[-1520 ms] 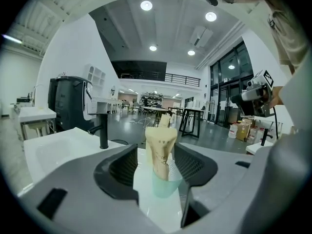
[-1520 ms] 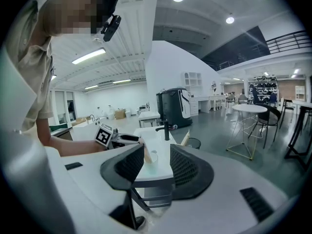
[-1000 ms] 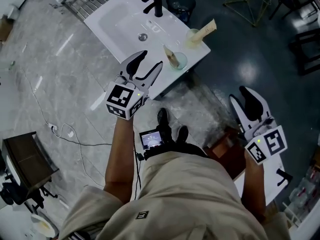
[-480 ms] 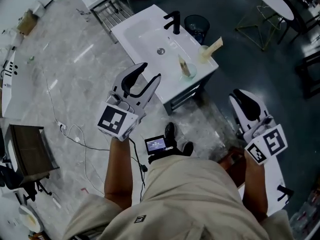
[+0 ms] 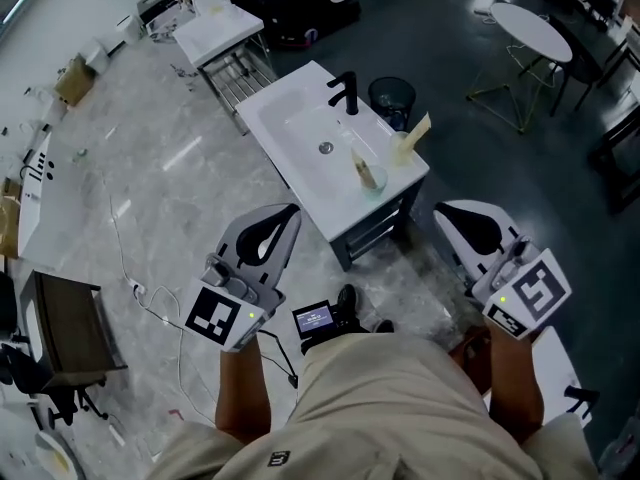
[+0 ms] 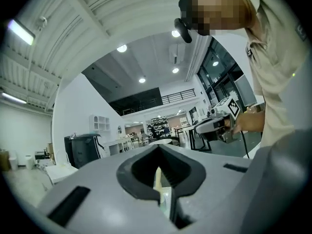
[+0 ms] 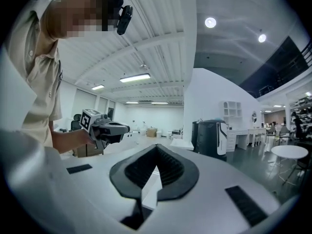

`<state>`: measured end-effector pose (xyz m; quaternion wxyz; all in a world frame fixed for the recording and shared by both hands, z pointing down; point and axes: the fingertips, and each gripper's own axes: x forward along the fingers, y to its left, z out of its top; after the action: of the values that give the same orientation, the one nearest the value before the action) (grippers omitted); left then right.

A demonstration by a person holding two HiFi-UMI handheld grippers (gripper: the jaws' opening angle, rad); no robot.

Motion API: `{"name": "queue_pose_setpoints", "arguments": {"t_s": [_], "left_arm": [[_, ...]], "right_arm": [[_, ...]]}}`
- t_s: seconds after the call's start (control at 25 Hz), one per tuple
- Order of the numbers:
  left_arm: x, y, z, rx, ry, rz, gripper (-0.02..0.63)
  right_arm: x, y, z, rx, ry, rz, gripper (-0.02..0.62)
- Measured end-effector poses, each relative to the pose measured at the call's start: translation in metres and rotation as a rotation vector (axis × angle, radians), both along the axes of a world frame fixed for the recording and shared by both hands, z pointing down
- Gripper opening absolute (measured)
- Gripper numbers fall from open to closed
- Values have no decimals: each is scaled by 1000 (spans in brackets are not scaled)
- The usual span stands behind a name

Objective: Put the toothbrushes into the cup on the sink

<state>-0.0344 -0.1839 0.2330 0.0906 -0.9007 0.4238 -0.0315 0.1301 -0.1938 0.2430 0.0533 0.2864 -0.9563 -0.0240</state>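
The white sink (image 5: 300, 138) with a black tap (image 5: 345, 92) stands on the floor well ahead of me. On its right rim are two pale cups: the nearer one (image 5: 373, 178) and the farther one (image 5: 402, 150) each hold a cream toothbrush pack. Both grippers are raised level, far short of the sink. My left gripper (image 5: 291, 212) (image 6: 158, 148) and my right gripper (image 5: 441, 212) (image 7: 157, 148) have just been closing and now stand shut, with nothing between the jaws. Each gripper view shows the other gripper across from it.
A black waste bin (image 5: 389, 98) stands behind the sink, and a round white table (image 5: 531, 29) is at the far right. A dark chair (image 5: 60, 328) is at the left, with a cable (image 5: 135, 288) across the marble floor. A second white cabinet (image 5: 215, 23) stands at the back.
Both grippers have come up and back from the sink, which now looks farther off. The left jaws, spread wide before, are now closed. The right jaws have also closed.
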Motion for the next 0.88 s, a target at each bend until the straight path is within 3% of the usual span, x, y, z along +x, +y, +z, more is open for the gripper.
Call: {"name": "queue_pose_setpoints", "arguments": {"t_s": [0.28,0.88], "left_arm": [[12,27,1,-34,3,22,8],[20,35,33,-105,-43,32,7]], "right_arm": [[-9,18,-2,-27,34,-70,3],[7,22,12,-69,35,-49,3]]}}
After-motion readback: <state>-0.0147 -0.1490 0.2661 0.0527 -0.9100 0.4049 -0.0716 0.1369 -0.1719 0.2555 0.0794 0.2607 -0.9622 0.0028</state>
